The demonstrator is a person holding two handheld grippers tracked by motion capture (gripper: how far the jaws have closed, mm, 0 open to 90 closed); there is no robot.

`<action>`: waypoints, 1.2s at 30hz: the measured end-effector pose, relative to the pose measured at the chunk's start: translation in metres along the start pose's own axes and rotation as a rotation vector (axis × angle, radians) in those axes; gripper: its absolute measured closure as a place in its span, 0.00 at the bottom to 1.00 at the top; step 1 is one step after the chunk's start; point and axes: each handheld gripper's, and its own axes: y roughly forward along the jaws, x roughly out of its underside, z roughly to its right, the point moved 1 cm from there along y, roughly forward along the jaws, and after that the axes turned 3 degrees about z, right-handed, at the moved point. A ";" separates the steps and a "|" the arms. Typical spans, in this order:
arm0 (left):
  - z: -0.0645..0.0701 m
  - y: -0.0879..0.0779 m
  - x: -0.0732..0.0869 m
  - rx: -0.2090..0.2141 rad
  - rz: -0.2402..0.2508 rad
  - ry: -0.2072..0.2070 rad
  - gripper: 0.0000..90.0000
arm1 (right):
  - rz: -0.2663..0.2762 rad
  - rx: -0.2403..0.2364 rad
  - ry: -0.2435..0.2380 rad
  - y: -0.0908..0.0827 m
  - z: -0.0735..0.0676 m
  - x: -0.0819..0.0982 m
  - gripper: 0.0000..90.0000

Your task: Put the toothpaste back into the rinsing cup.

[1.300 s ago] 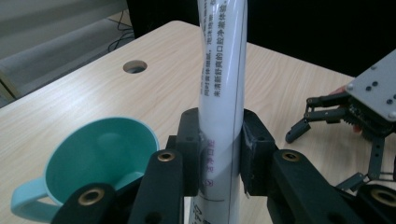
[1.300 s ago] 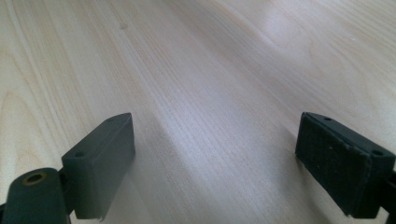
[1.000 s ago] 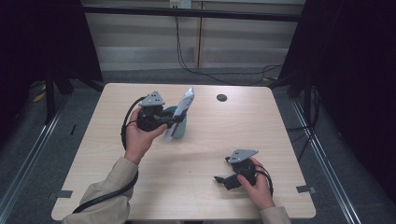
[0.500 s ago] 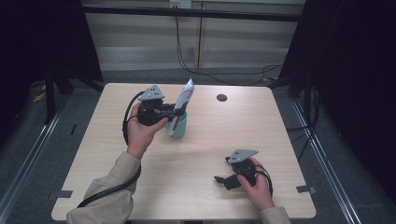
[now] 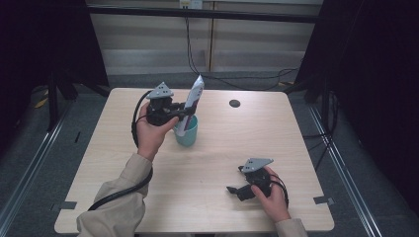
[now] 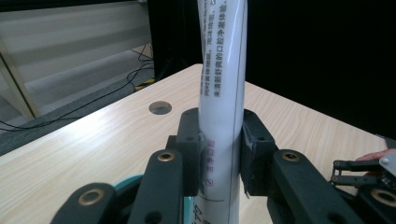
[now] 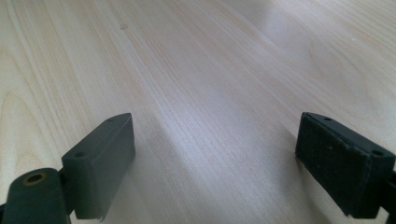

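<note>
At the lower right of the high view we see the right tool (image 5: 236,189) resting on the table (image 5: 212,168), jaws spread wide around nothing. Farther up, left of centre, the left tool (image 5: 184,112) clamps a white tube (image 5: 191,104) (printed with small text), its lower end inside a teal cup (image 5: 187,132).
</note>
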 end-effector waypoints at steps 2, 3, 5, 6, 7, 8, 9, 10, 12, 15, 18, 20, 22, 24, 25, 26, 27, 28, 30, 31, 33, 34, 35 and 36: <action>-0.001 0.002 -0.001 0.002 0.001 -0.006 0.81 | 0.001 0.002 -0.001 0.000 0.000 0.000 0.13; -0.001 0.002 -0.002 0.000 0.003 -0.006 0.81 | 0.000 0.001 0.001 0.000 0.000 0.000 0.13; -0.002 0.003 -0.004 -0.005 0.008 -0.007 0.81 | 0.000 0.001 0.001 0.000 0.000 0.000 0.13; -0.003 0.004 -0.004 -0.006 0.009 -0.006 0.81 | 0.000 0.000 0.001 0.000 0.000 0.000 0.13; -0.003 0.004 -0.005 -0.008 0.015 -0.007 0.81 | 0.000 0.001 0.000 0.000 0.000 0.000 0.13; -0.003 0.004 -0.006 -0.011 0.022 -0.008 0.81 | 0.000 0.001 0.000 0.000 0.000 0.000 0.13; -0.004 0.004 -0.007 -0.009 0.023 -0.007 0.81 | 0.000 0.000 0.000 0.000 0.000 0.000 0.13; -0.005 0.005 -0.007 -0.012 0.021 -0.010 0.81 | 0.000 0.001 0.000 0.000 0.000 0.000 0.12; -0.006 0.006 -0.007 -0.015 0.023 -0.009 0.81 | 0.001 0.000 0.000 0.000 0.000 0.000 0.13; -0.008 0.009 -0.007 -0.022 0.025 -0.009 0.81 | 0.001 0.000 0.000 0.000 0.000 0.000 0.12; -0.011 0.012 -0.004 -0.029 0.026 -0.022 0.81 | 0.001 -0.001 0.000 0.000 0.000 0.000 0.13; -0.014 0.015 -0.001 -0.037 0.021 -0.020 0.81 | 0.001 -0.002 0.000 0.000 0.000 0.000 0.13; -0.017 0.018 0.002 -0.041 0.020 -0.026 0.81 | 0.001 -0.002 0.000 0.000 0.000 0.000 0.13; -0.020 0.020 0.006 -0.052 0.016 -0.026 0.81 | 0.001 -0.002 0.000 0.000 0.000 0.000 0.13; -0.021 0.020 0.007 -0.054 0.016 -0.026 0.81 | 0.001 -0.002 0.001 0.000 0.000 0.000 0.13; -0.022 0.021 0.009 -0.056 0.017 -0.032 0.81 | 0.001 -0.002 0.000 0.000 0.000 0.000 0.12; -0.023 0.022 0.010 -0.056 0.021 -0.037 0.81 | 0.001 -0.002 0.001 0.000 0.000 0.000 0.13; -0.024 0.023 0.012 -0.059 0.022 -0.036 0.81 | 0.001 -0.002 0.001 0.000 0.000 0.000 0.12; -0.026 0.024 0.013 -0.064 0.019 -0.038 0.81 | 0.001 -0.002 0.001 0.000 0.000 0.000 0.13; -0.027 0.025 0.014 -0.067 0.018 -0.039 0.81 | 0.001 -0.002 0.001 0.000 0.000 0.000 0.13; -0.029 0.026 0.015 -0.072 0.021 -0.035 0.81 | 0.001 -0.002 0.001 0.000 0.000 0.000 0.13; -0.030 0.027 0.016 -0.075 0.025 -0.035 0.81 | 0.001 -0.002 0.001 0.000 0.000 0.000 0.12; -0.031 0.028 0.016 -0.076 0.018 -0.037 0.81 | 0.001 -0.002 0.001 0.000 0.000 0.000 0.13; -0.031 0.029 0.017 -0.082 0.020 -0.029 0.81 | 0.001 -0.001 0.001 0.000 0.000 0.000 0.13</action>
